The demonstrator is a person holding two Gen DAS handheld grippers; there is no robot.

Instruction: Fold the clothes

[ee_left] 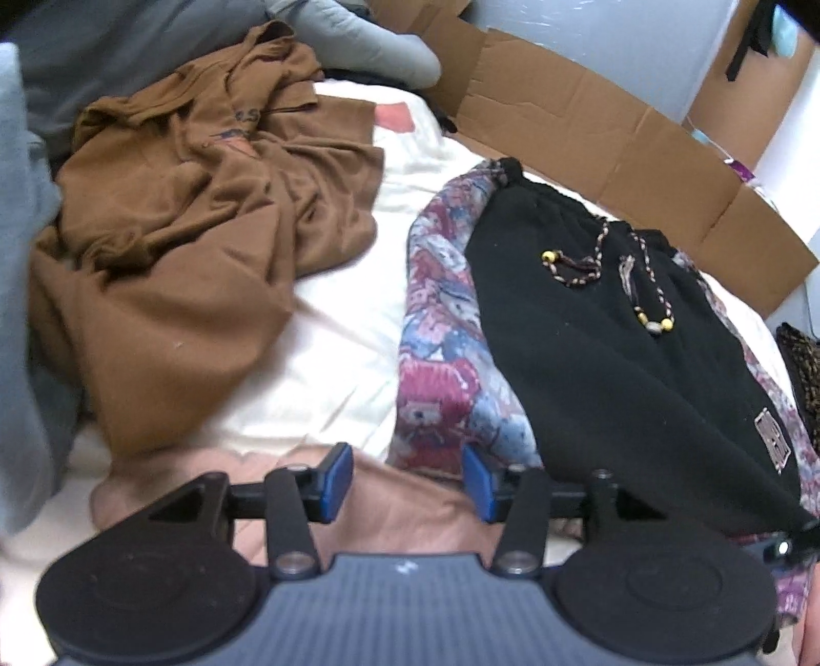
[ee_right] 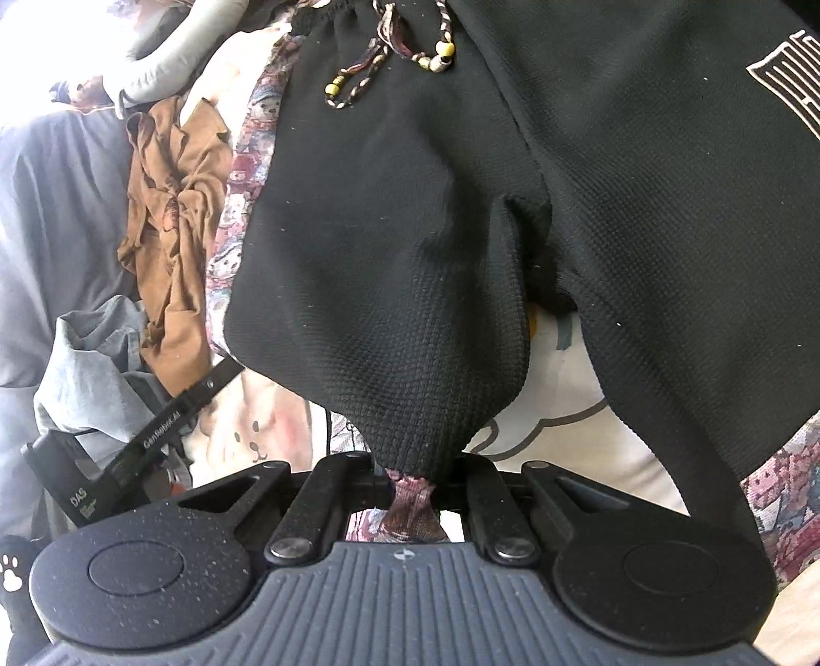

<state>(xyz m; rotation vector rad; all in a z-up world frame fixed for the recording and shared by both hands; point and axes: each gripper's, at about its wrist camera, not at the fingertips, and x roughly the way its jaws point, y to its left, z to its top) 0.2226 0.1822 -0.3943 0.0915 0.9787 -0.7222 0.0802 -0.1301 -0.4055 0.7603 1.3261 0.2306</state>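
Note:
Black shorts (ee_left: 589, 333) with a beaded drawstring (ee_left: 579, 266) lie spread on the bed, over a bear-print patterned layer (ee_left: 441, 317). My left gripper (ee_left: 408, 481) is open just left of the shorts' near edge, over pinkish bedding, with nothing between its blue pads (ee_left: 338, 481). In the right wrist view my right gripper (ee_right: 412, 474) is shut on the hem of one leg of the black shorts (ee_right: 410, 205). Some patterned cloth (ee_right: 412, 512) is bunched in the pinch with it. The leg is drawn into a point toward the jaws.
A crumpled brown shirt (ee_left: 195, 230) lies on the left of the cream bedding (ee_left: 333, 348). Grey garments (ee_left: 359, 46) lie behind it and along the left edge. Flattened cardboard (ee_left: 589, 118) borders the far side of the bed. A dark patterned thing (ee_left: 804, 369) sits at the right edge.

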